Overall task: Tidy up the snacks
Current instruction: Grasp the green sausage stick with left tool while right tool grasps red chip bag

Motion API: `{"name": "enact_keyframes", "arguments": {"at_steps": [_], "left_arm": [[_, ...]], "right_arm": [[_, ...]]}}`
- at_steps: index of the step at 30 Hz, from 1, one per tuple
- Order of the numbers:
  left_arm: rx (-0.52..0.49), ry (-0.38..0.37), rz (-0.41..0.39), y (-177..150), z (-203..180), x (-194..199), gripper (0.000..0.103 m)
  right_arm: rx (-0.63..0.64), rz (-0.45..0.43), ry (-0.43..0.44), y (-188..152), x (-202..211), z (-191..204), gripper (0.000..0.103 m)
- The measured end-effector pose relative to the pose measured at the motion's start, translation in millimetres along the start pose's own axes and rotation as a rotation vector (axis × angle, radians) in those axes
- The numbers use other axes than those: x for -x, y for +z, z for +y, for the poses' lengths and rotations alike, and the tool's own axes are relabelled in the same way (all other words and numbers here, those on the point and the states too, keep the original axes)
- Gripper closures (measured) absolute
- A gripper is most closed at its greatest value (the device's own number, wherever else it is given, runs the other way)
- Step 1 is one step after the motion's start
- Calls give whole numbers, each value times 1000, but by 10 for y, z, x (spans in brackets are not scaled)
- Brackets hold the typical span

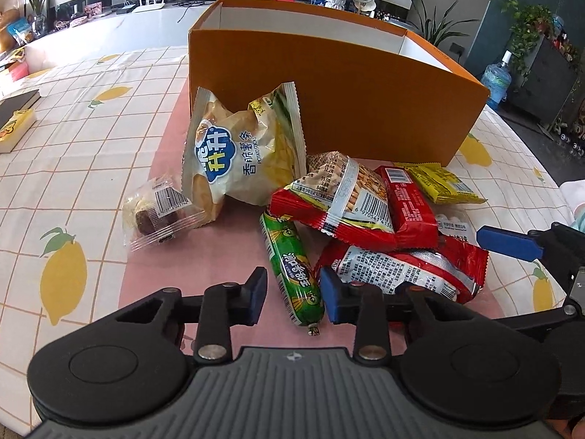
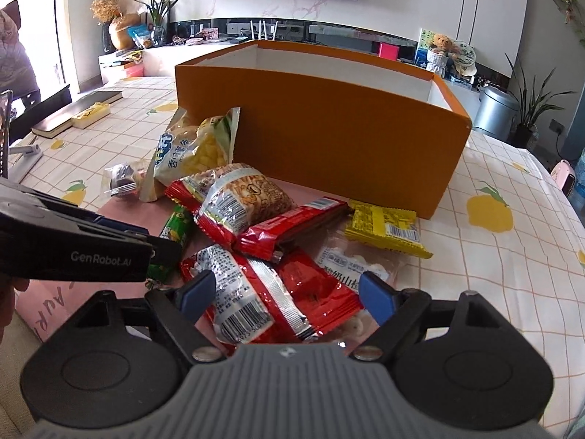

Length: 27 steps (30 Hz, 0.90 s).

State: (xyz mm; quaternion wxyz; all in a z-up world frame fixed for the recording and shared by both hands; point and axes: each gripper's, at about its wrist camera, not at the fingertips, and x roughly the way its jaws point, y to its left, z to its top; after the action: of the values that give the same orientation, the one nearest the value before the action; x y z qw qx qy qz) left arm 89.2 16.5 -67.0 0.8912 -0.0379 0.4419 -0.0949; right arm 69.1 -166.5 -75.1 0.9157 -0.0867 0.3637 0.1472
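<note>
**Orange box, snack pile in front of it**

Left wrist view: the left gripper (image 1: pixel 294 294) straddles the near end of a green sausage stick (image 1: pixel 292 272) — pads just beside the wrapper, contact unclear. An orange box (image 1: pixel 340 98) stands behind the pile; a potato-stick bag (image 1: pixel 234 157) leans against it.

Right wrist view: the right gripper (image 2: pixel 283 294) is spread wide over a red packet (image 2: pixel 263 292) — its pads stand clear of the wrapper. A yellow packet (image 2: pixel 384 226) lies near the box, on the lemon-print tablecloth (image 2: pixel 512 274).
</note>
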Motion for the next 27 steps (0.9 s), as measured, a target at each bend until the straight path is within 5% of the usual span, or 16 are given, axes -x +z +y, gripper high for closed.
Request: {"name": "enact_keyframes", "arguments": {"at_steps": [17, 21, 27], "left_arm": [[-15, 5, 65, -44, 80, 69, 78], [-9, 1, 110, -71, 136, 129, 77], [-10, 6, 77, -40, 185, 99, 68]], "right_arm": [[-8, 100, 20, -25, -1, 182, 23], [-33, 119, 74, -38, 68, 211, 24], [17, 105, 110, 2, -8, 277, 21]]}}
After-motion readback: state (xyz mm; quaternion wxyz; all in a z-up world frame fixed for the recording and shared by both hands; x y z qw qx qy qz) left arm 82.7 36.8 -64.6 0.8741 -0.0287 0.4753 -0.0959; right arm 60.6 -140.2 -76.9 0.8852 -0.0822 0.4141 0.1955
